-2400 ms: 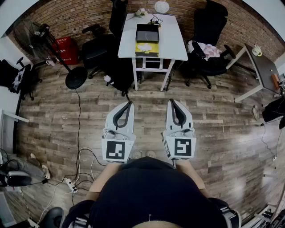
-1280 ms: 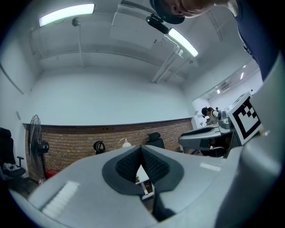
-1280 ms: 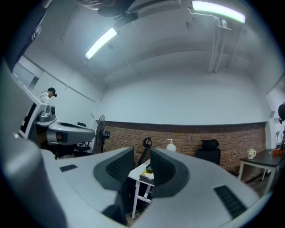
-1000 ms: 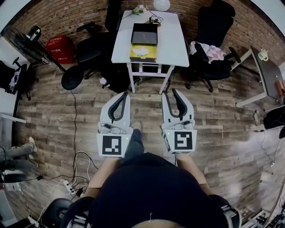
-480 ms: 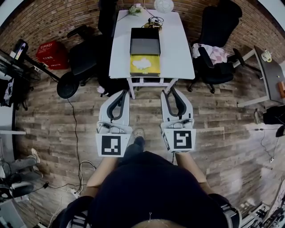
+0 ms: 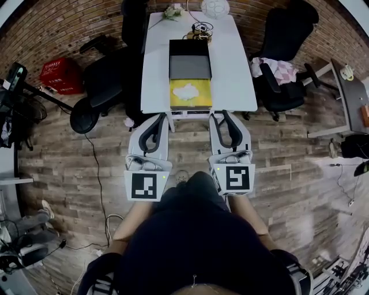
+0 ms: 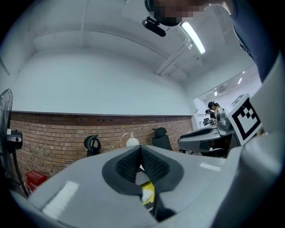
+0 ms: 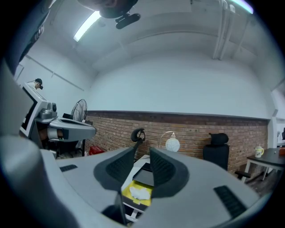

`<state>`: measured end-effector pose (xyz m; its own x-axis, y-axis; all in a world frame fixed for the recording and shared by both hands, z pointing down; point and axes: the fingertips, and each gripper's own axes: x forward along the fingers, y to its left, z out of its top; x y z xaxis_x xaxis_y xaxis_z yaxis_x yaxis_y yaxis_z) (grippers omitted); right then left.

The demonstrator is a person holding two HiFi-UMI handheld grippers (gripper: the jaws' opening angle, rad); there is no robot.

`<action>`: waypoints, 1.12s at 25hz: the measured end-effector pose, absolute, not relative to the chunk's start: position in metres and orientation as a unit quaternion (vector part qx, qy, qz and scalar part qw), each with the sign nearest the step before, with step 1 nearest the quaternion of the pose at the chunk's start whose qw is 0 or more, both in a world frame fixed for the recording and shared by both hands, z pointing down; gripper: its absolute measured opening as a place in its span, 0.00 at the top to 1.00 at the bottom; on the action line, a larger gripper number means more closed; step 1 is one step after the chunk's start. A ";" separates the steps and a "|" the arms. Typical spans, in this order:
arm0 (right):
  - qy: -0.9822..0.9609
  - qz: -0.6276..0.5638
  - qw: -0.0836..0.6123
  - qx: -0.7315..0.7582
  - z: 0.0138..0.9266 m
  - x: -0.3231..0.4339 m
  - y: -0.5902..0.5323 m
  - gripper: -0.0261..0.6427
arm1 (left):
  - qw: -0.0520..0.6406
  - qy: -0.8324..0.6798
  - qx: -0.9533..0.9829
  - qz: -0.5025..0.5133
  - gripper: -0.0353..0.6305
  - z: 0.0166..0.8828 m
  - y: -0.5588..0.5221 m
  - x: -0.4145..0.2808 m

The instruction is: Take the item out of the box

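An open box [image 6: 203,102] lies on the white table [image 6: 233,63]. Its yellow tray holds a white crumpled item [image 6: 188,91], and its dark half [image 6: 189,60] lies just behind. Both grippers hover level over the floor, just short of the table's near edge. My left gripper [image 6: 164,117] is shut, its pads meeting at the tips with nothing between. My right gripper [image 6: 221,115] is open and empty. In the right gripper view the item [image 8: 139,193] shows below the gap of the right gripper [image 8: 142,153]. In the left gripper view a strip of yellow box [image 7: 148,192] shows under the left gripper [image 7: 140,149].
Black office chairs stand left [image 6: 109,80] and right [image 6: 282,34] of the table. A round white lamp [image 6: 214,7] and cables sit at the table's far end. A red crate [image 6: 57,74], a cable on the floor [image 6: 99,167] and a second desk [image 6: 351,92] lie off to the sides.
The table and box have come much nearer as the person walks up with both grippers; the tips now nearly reach the table's edge. The jaws look unchanged.
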<state>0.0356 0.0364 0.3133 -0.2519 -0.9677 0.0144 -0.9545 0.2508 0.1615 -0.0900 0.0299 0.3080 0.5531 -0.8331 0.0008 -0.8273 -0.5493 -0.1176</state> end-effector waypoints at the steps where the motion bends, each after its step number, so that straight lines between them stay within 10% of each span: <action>1: -0.789 -0.059 0.056 0.609 0.313 0.035 0.033 0.81 | 0.049 0.472 -0.880 -0.030 0.93 0.309 0.026 -0.091; 28: -0.813 -0.063 0.073 0.574 0.320 0.067 -0.122 0.81 | 0.050 0.494 -0.868 -0.019 0.93 0.309 -0.120 -0.051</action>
